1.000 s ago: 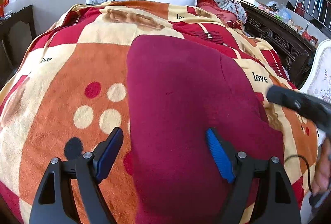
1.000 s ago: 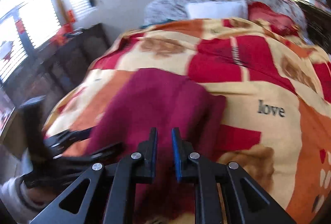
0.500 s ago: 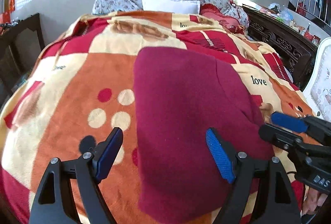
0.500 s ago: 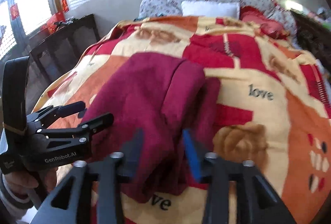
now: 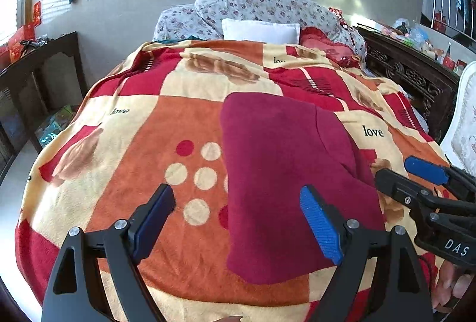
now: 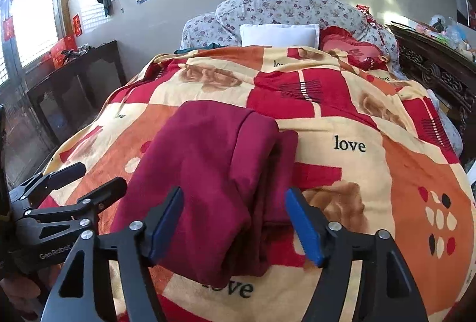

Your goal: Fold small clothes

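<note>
A dark red garment (image 5: 285, 173) lies folded into a long rectangle on the patterned blanket (image 5: 142, 143). In the right wrist view the garment (image 6: 208, 173) shows stacked layers with a fold edge on its right side. My left gripper (image 5: 238, 224) is open and empty, held above the garment's near left edge. My right gripper (image 6: 235, 224) is open and empty above the garment's near end. Each gripper shows at the edge of the other's view: the right one (image 5: 416, 176) and the left one (image 6: 80, 179), both open.
The bed has floral pillows (image 5: 255, 9) and a white pillow (image 5: 258, 30) at the head. A dark wooden table (image 5: 38, 66) stands on the left. A carved dark wooden frame (image 5: 416, 78) and a white chair (image 5: 464, 125) stand on the right.
My right gripper has opened from shut and let go of the garment. Both grippers have drawn back and up from the garment, which now lies flat on the blanket.
</note>
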The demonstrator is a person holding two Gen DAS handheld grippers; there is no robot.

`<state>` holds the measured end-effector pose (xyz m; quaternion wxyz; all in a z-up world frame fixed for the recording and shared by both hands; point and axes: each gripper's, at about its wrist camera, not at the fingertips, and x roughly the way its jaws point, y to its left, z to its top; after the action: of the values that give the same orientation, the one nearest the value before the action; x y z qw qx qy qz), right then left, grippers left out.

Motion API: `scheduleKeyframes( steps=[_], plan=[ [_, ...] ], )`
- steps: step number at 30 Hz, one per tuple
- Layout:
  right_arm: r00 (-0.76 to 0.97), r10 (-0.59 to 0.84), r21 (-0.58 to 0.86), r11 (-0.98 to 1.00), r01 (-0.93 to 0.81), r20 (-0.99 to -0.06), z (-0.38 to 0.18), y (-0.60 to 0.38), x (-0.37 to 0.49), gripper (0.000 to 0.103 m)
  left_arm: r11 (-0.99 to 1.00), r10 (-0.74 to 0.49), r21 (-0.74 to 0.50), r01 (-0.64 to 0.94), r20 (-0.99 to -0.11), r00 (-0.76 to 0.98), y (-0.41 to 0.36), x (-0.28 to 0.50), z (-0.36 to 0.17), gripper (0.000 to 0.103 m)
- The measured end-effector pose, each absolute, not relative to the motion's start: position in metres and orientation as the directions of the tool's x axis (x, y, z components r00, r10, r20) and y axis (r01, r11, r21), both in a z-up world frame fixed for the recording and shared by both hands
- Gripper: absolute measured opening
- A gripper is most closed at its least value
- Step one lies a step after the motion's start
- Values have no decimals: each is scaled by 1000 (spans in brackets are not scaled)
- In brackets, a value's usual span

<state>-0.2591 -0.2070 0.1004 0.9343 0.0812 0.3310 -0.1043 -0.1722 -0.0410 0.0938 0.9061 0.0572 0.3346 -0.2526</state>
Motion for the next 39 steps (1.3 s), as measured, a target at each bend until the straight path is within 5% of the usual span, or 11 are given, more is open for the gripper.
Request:
scheduleKeyframes(
  steps=[39],
  plan=[
    [743,-116,116,960,253,-659,91,-205,-255,86,883,-398,-71,463,-636,661,-38,-172,90,86]
  ],
)
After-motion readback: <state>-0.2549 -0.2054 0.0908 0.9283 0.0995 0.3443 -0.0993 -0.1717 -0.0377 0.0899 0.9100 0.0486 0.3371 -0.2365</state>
